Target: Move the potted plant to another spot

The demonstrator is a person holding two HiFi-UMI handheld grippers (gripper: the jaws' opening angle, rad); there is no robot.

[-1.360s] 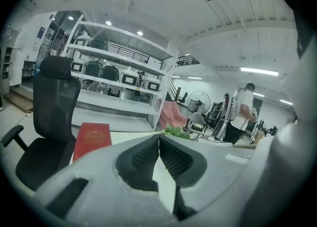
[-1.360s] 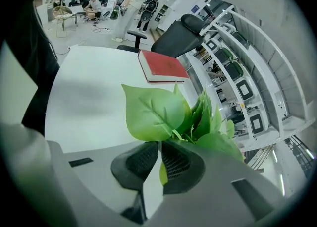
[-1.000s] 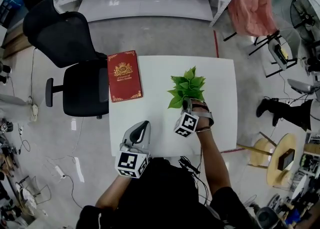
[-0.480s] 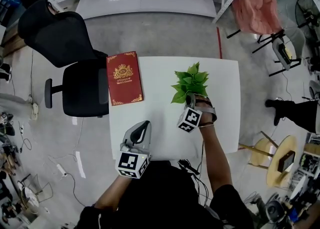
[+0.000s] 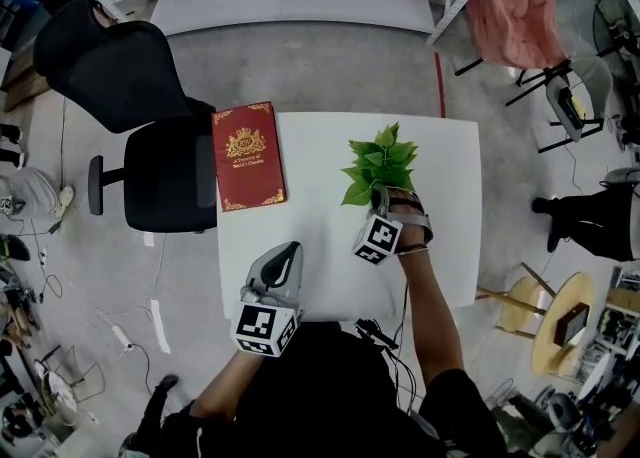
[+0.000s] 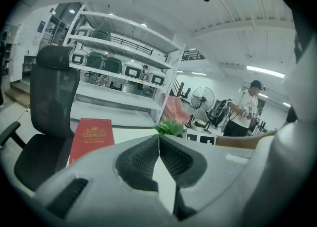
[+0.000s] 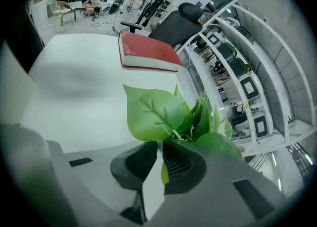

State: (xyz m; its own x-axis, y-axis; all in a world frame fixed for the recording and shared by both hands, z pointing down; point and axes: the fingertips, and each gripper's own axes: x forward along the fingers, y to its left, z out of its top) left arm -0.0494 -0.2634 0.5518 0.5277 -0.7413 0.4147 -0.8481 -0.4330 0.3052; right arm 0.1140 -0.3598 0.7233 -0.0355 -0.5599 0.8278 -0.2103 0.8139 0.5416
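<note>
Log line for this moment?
right claw: shut on potted plant | left claw: shut, empty | red book: table far-left corner

The left gripper [image 6: 158, 140], grey-white with a marker cube, is held at the near edge of the white square table [image 5: 310, 191], jaws together on nothing. The right forearm stretches over the table's right half. The right gripper [image 7: 159, 144] pinches the stems of the green leafy potted plant [image 7: 154, 113].
</note>
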